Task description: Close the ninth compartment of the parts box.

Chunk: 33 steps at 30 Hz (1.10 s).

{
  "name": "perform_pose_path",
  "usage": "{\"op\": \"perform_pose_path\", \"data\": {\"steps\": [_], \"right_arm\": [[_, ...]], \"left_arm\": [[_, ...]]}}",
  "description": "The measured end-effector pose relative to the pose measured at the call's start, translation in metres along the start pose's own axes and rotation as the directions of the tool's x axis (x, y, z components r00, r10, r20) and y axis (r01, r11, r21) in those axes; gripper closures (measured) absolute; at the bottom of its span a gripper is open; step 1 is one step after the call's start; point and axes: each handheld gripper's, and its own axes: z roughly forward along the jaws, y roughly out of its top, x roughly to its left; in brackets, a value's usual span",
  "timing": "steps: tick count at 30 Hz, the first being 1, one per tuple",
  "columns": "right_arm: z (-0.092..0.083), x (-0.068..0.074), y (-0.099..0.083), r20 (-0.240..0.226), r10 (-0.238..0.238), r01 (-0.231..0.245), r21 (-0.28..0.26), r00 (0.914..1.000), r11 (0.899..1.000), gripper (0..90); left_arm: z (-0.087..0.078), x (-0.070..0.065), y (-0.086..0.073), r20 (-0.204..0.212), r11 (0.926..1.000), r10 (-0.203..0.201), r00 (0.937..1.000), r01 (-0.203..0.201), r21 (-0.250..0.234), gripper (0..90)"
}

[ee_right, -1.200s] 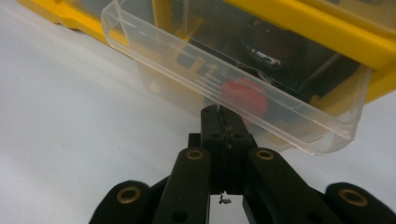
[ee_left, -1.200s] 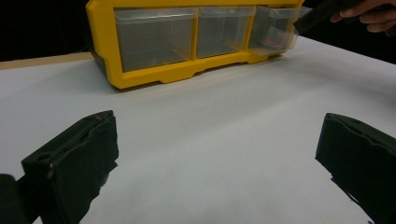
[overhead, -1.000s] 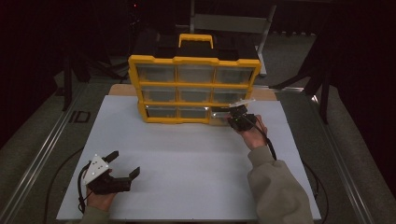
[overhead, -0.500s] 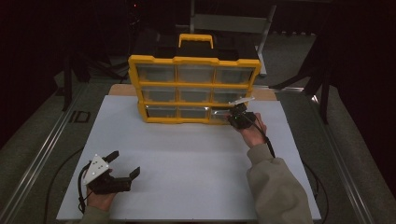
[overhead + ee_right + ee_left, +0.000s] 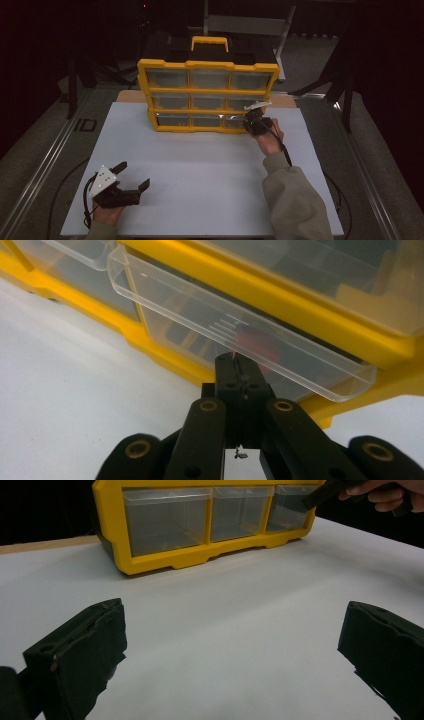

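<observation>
The right claw is clamped shut on the front lip of the clear plastic drawer at the bottom right of the yellow plastic drawer cabinet, a pinch apparently taken so the drawer can be drawn out. The left claw is kept wide open and empty, parked on the white table well in front of the cabinet, clear of the work.

high: above, forward-down | gripper views: low, close — all share organizer
</observation>
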Motion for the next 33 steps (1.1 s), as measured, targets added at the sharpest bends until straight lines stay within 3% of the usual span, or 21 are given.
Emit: {"op": "perform_pose_path", "data": {"steps": [22,33], "right_arm": [[0.012,-0.004,-0.001,0.028,0.045,-0.045,-0.019,0.9986,0.999,90.0],[0.010,0.000,-0.004,0.023,-0.002,0.003,-0.001,0.9997,1.000,89.7]], "left_arm": [[0.000,0.000,0.000,-0.001,1.0000,0.000,1.0000,0.000,0.000,0.0],[-0.001,0.000,0.000,-0.002,1.0000,0.002,1.0000,-0.002,0.000,0.0]]}}
